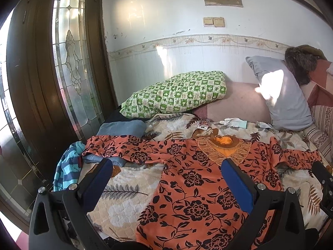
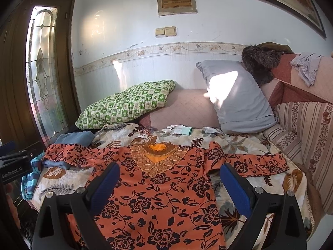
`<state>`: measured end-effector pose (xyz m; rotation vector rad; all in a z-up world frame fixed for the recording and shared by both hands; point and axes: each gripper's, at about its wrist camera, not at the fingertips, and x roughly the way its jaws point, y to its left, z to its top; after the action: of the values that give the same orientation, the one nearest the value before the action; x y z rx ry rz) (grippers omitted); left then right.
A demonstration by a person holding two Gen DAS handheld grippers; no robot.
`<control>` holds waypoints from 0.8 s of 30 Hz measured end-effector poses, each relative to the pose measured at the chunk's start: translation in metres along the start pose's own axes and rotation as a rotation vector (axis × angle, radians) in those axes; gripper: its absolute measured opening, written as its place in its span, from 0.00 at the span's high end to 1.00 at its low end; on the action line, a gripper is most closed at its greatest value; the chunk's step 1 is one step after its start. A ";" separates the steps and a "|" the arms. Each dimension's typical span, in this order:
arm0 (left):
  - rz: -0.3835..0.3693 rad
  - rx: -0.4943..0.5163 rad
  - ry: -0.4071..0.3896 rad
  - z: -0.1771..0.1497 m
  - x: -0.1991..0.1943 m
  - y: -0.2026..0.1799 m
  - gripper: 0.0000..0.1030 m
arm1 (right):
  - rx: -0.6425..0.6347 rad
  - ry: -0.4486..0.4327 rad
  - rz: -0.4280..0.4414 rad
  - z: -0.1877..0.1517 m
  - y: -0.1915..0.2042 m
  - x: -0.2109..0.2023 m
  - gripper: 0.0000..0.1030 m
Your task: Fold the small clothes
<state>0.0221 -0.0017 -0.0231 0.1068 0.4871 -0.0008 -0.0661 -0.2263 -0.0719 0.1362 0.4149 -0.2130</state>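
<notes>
Orange floral blouse (image 1: 193,179) lies spread flat on the leaf-patterned bedspread (image 1: 129,189), sleeves out to both sides, embroidered neckline toward the green checked pillow (image 1: 177,93). Left hand-held gripper (image 1: 166,179) hovers wide open over the blouse's body, holding nothing. Right hand-held gripper (image 2: 169,183) is likewise spread wide and empty. Striped blue garment (image 1: 68,168) sits bunched beside the blouse's left sleeve.

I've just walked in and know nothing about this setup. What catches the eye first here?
An orange blouse with black flowers lies spread flat on the leaf-patterned blanket, sleeves out. Blue-padded tongs frame it, the left tongs and right tongs both open. Behind sit a green checked pillow and a grey pillow.
</notes>
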 end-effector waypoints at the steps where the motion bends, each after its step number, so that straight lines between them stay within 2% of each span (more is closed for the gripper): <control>1: 0.000 0.001 -0.001 0.000 0.000 0.000 0.00 | 0.001 0.000 0.000 0.000 0.000 0.000 0.05; 24: 0.001 0.005 0.006 0.000 0.003 -0.001 0.00 | 0.000 0.005 0.009 0.002 -0.001 0.002 0.05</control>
<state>0.0245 -0.0021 -0.0249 0.1125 0.4929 -0.0003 -0.0635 -0.2277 -0.0714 0.1388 0.4189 -0.2041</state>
